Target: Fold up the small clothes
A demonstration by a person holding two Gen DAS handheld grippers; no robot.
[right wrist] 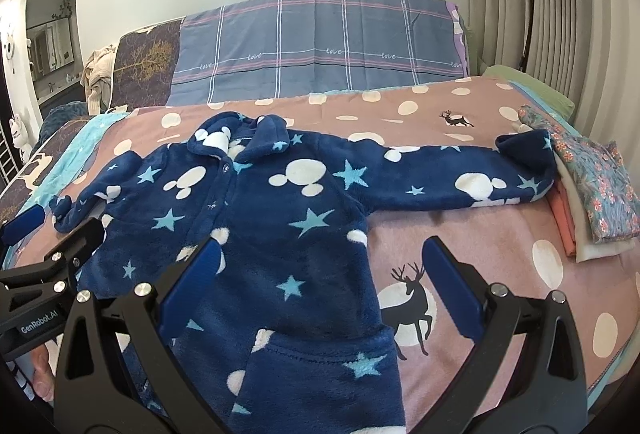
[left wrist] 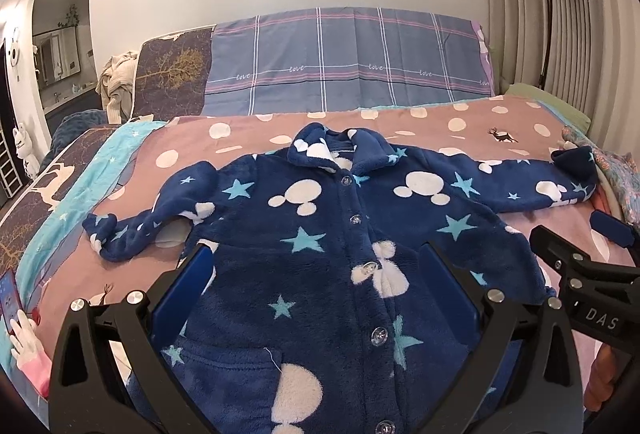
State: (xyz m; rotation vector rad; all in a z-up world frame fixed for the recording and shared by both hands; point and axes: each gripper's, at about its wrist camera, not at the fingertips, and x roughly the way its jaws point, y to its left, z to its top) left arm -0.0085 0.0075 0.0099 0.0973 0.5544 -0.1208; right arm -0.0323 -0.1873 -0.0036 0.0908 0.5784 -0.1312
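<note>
The left gripper (left wrist: pixel 320 274) hovers with its jaws spread wide and nothing between them, low over the middle of the fleece jacket (left wrist: pixel 340 234), and the right gripper (right wrist: pixel 324 274) is likewise wide open and empty, poised over the jacket's right-hand edge where the fabric meets the bedspread (right wrist: pixel 500 234). The jacket lies face up and buttoned on the bed, collar (right wrist: pixel 240 137) toward the headboard, one sleeve (right wrist: pixel 460 173) stretched straight out to the side and the other sleeve (left wrist: pixel 140 226) bunched and crumpled short. It looks thick, plush and limp, so it will probably be light but bulky; a pinch is likely to sink into the pile, and a fold may spring back rather than crease. The cuffs, the shoulder seams and the hem corners seem the best places to take hold, since a grip mid-panel would likely lift only the top layer or drag the whole piece. The hem is cut off by the lower edge of both views, so its corners cannot be judged. A stack of folded clothes (right wrist: pixel 592 201) sits just beyond the straight sleeve's cuff, possibly touching it. At the left view's edge a small hand holds what looks like a phone, mostly cropped.
</note>
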